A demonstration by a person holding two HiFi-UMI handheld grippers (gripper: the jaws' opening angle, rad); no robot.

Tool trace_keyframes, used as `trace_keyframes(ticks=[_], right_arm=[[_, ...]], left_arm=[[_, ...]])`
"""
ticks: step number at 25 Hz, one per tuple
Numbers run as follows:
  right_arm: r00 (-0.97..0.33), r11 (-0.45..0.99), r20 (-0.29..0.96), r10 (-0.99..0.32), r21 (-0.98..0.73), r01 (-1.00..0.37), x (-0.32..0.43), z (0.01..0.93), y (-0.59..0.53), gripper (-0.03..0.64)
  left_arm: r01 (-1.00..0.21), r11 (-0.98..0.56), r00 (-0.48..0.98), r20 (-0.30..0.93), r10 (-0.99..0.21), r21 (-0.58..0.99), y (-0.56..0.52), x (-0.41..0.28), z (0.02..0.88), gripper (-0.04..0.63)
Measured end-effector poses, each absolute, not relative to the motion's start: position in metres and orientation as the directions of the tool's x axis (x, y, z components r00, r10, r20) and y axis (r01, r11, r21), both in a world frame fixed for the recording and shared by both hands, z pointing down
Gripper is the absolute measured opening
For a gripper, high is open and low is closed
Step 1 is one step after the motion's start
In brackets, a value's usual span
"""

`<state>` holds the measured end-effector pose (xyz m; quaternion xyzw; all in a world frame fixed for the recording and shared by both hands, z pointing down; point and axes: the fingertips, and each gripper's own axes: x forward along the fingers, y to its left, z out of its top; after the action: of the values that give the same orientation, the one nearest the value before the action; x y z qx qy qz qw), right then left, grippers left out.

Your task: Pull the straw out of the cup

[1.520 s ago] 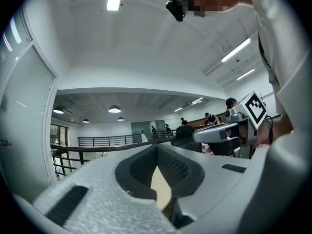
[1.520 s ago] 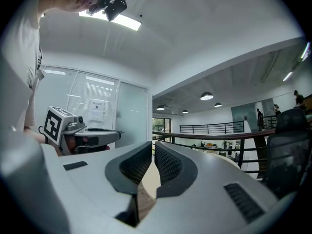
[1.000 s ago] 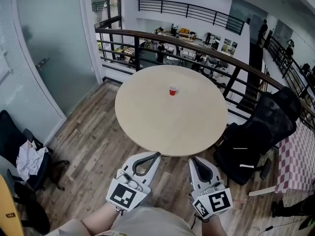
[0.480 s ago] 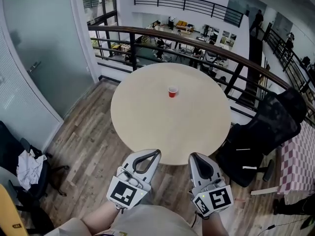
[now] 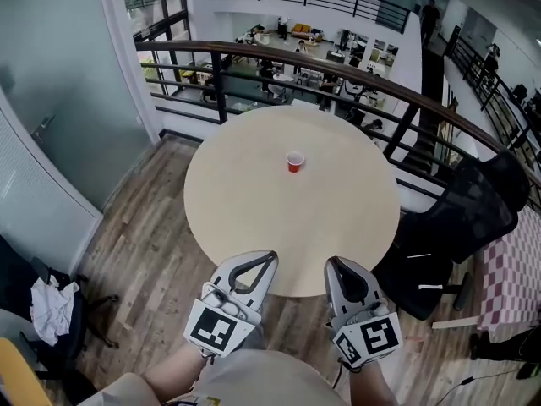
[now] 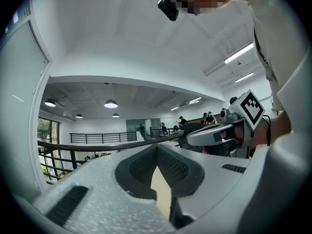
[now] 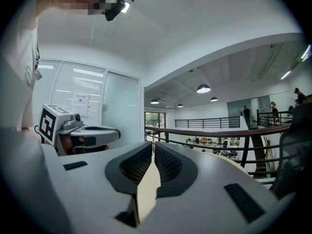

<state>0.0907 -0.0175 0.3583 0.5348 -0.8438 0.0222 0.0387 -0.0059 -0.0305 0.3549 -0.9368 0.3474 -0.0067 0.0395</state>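
- Cup [image 5: 294,161], red and small, stands alone on the round beige table [image 5: 245,218], well ahead of both claws and roughly on the line between them.
- At this range the cup is too small to make out a straw.
- The left claw [image 5: 265,259] is pressed together at the tips with nothing pinched. Its own view shows only a sliver of the beige tabletop through the gap below the meeting pads.
- The right claw [image 5: 335,264] is likewise pressed together and empty, with its ribbed pads [image 7: 168,162] meeting at the front.
- Both claws point level, side by side and apart, and in the head view their tips overlap the table's near rim.
- Each claw carries a cube with black-and-white square markers, the left cube [image 5: 211,330] and the right cube [image 5: 369,342]. The markers are patterns only, with no words to read.
- A paper notice [image 7: 82,103] hangs on the glass wall to the left of the right claw, its print too small to read.
- A black office chair [image 5: 461,218] sits to the right of the right claw, beside the table.
- A dark railing [image 5: 254,55] curves beyond the table's far side.
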Motion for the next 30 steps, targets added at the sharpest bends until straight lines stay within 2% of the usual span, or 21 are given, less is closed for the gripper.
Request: trace_keyframes(ticks=[20,30], right_arm=[[-0.372,0.373,0.073,-0.925,-0.001,-0.928,0.055,0.351,-0.157,0.031],[-0.362,0.365,0.108,-0.926,0.004,-0.931,0.06,0.358,-0.205,0.031]], left_arm=[[-0.6,-0.797,0.799,-0.018,-0.6,-0.067,-0.174,-0.04,0.357,0.014],[-0.61,-0.791,0.792,-0.003,-0.611,-0.045,-0.219,-0.041,0.36,0.014]])
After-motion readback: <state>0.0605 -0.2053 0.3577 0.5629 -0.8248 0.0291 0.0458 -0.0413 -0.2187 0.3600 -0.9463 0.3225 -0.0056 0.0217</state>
